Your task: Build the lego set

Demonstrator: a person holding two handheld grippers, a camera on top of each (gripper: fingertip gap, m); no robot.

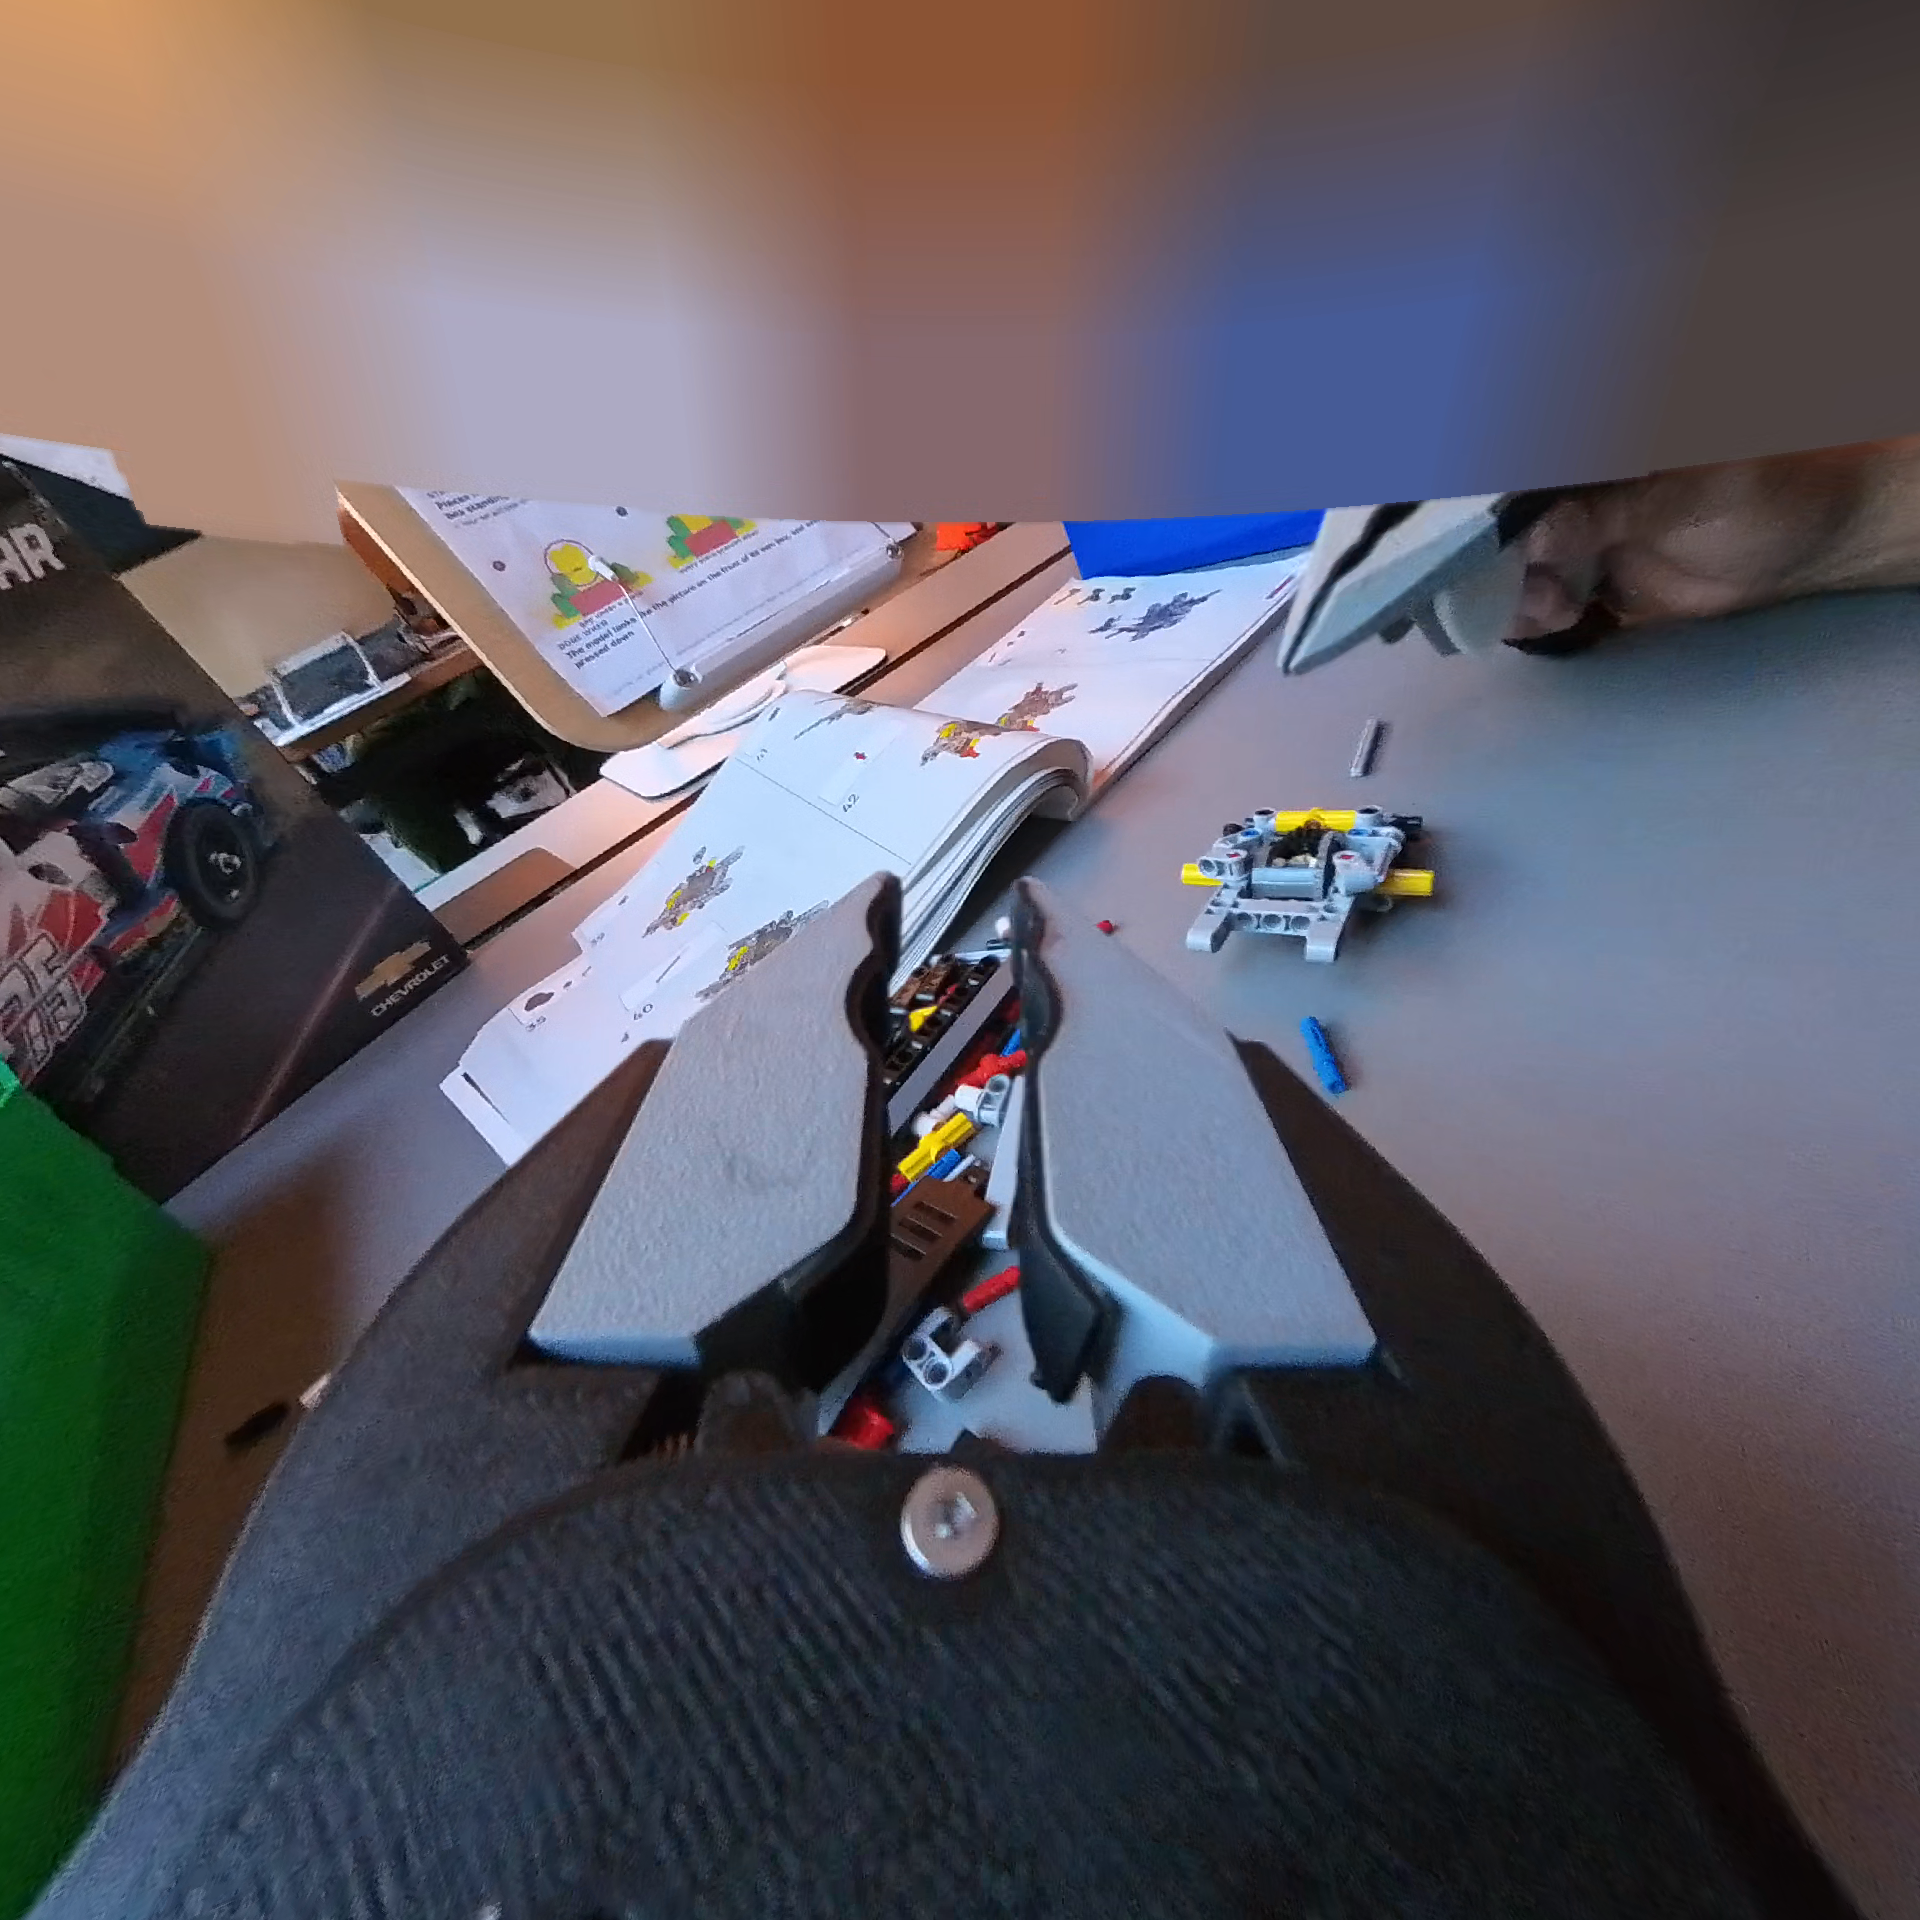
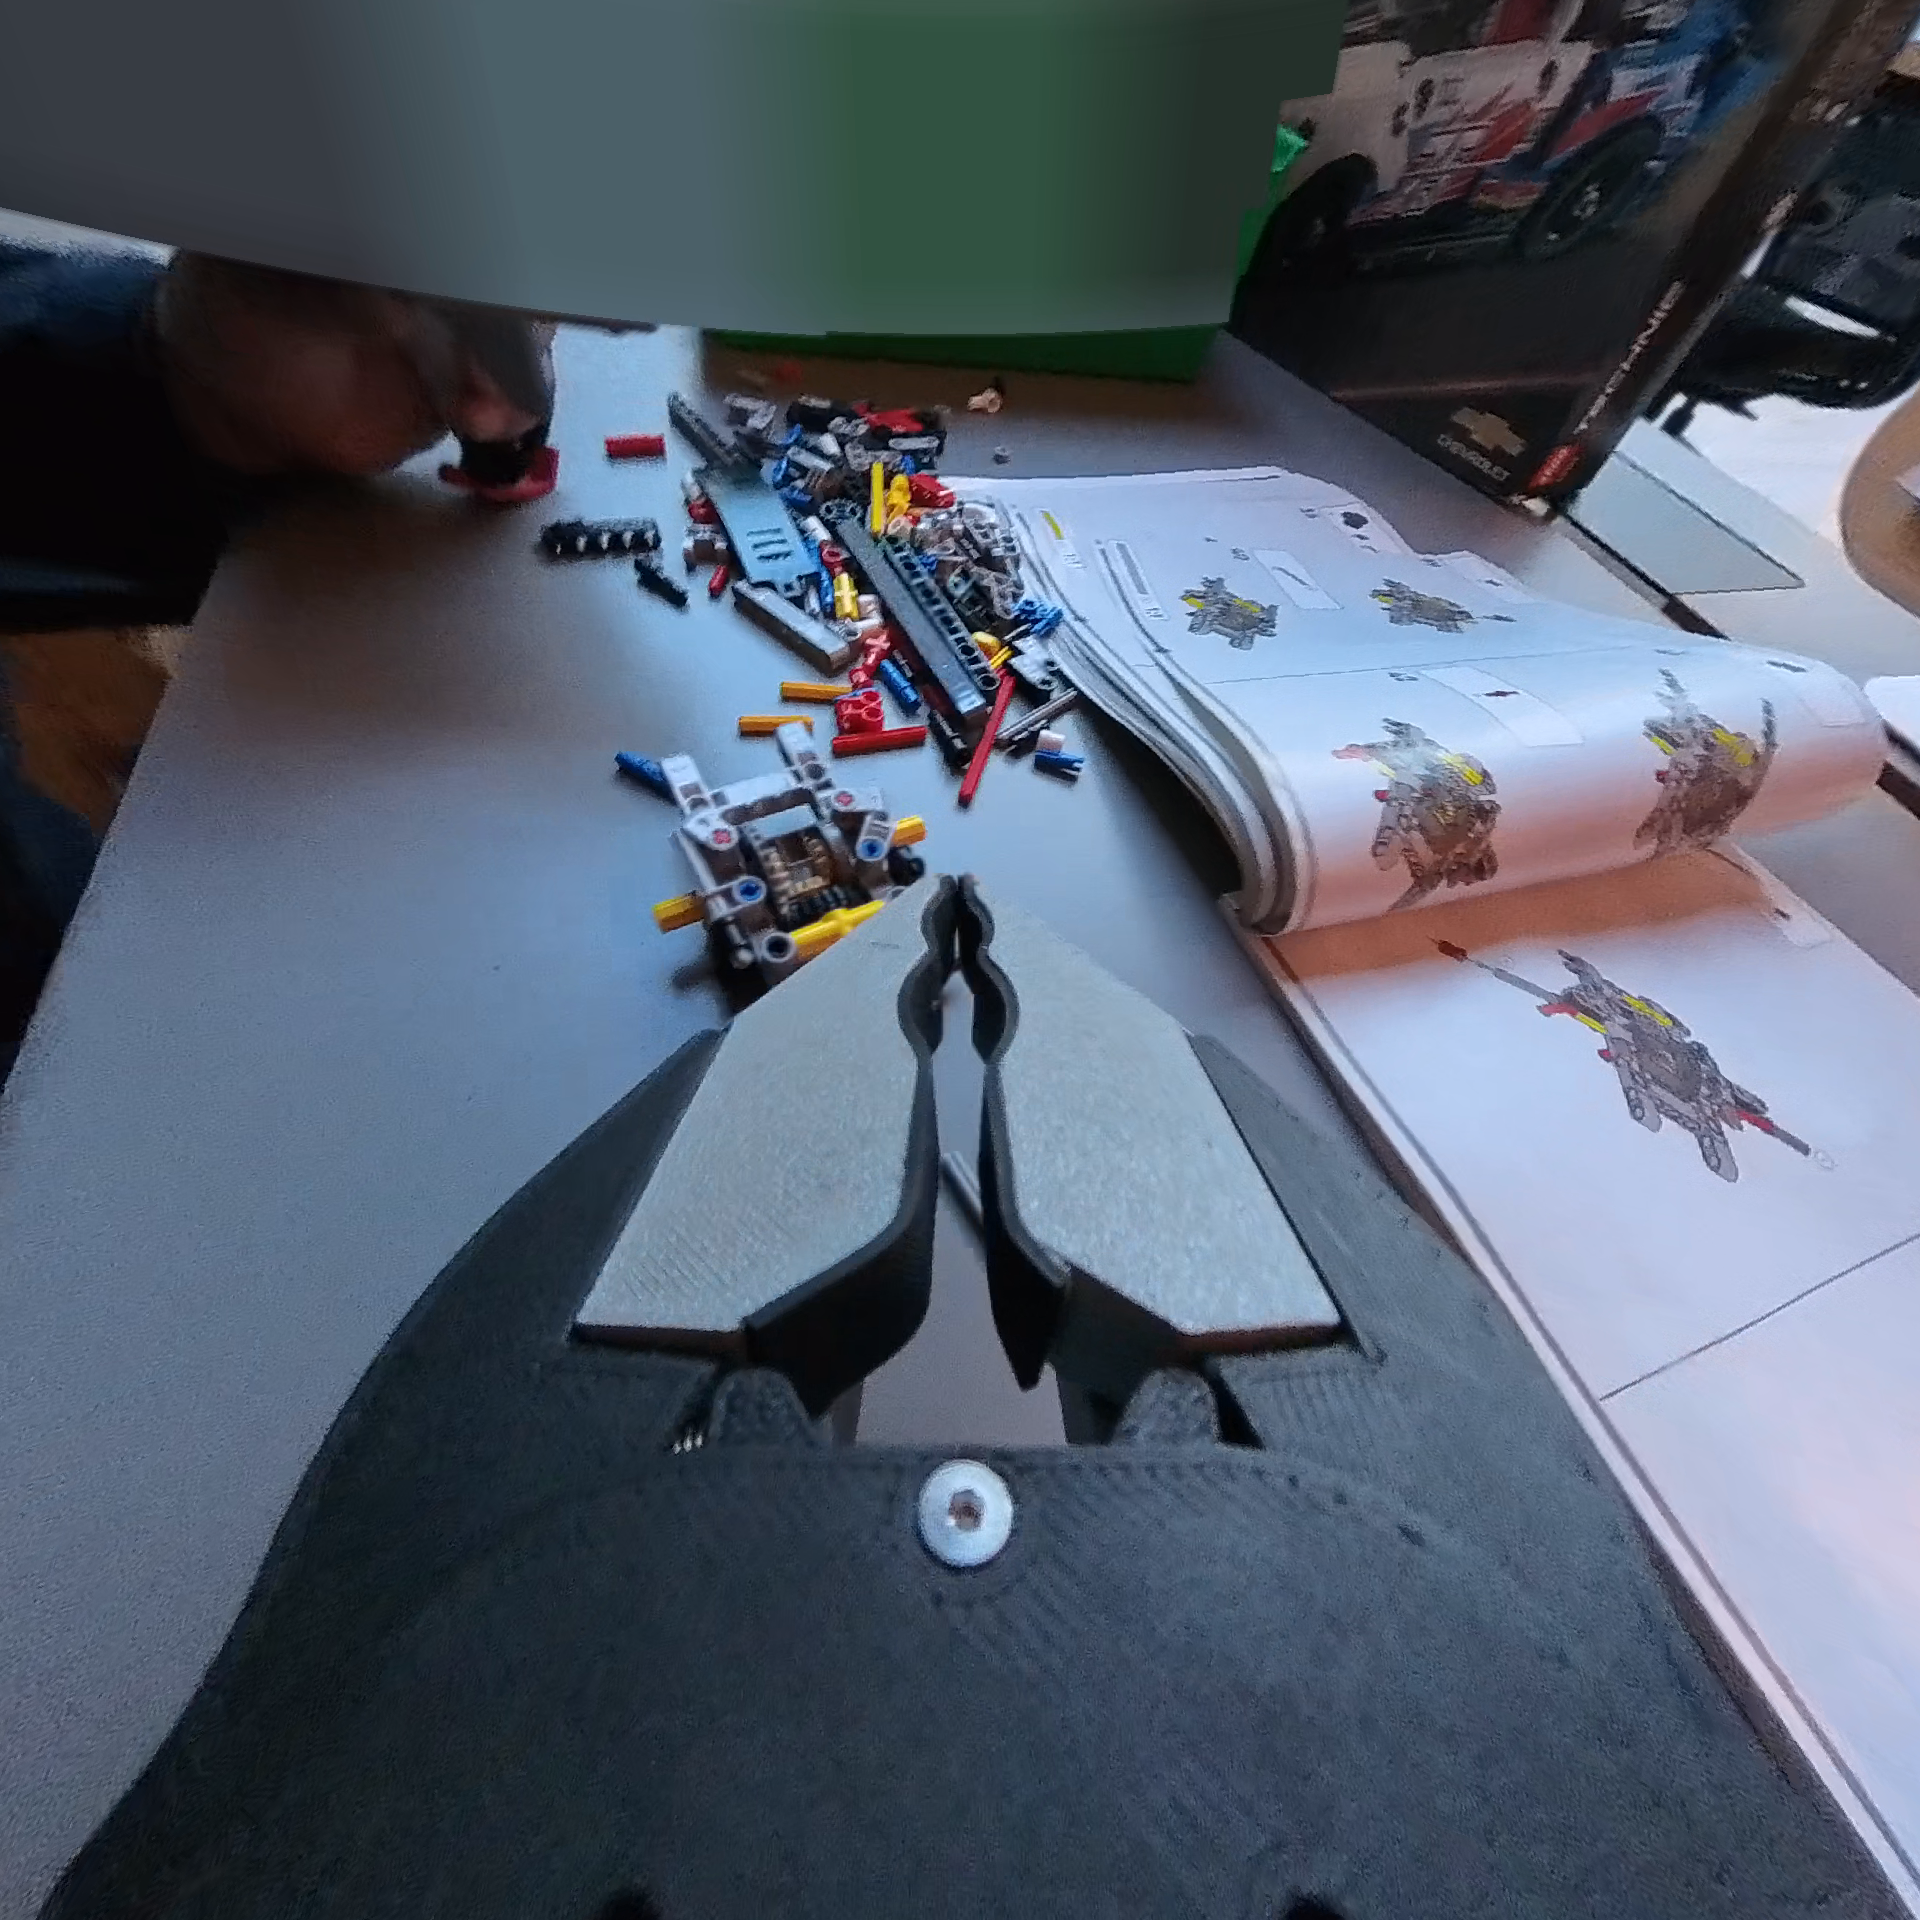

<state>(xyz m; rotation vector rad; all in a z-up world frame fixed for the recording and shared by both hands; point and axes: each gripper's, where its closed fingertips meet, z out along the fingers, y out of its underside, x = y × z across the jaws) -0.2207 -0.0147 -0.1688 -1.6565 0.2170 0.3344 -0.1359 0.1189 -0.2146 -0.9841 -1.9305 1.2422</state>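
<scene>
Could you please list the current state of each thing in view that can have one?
Left tool: open above the loose pile of parts, gripping nothing.
Right tool: shut, tips together, nothing visible between them.
Instruction booklet: lying open, its pages curled over.
Small grey assembly: part-built, resting on the table apart from both tools.
Car box: standing upright.

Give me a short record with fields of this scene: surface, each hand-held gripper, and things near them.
surface: grey table
left hand-held gripper: open, nothing between the fingers, over the loose parts pile
right hand-held gripper: shut, holding nothing, beside the small grey assembly
booklet: open, right of the pile
box: upright, behind the booklet
</scene>
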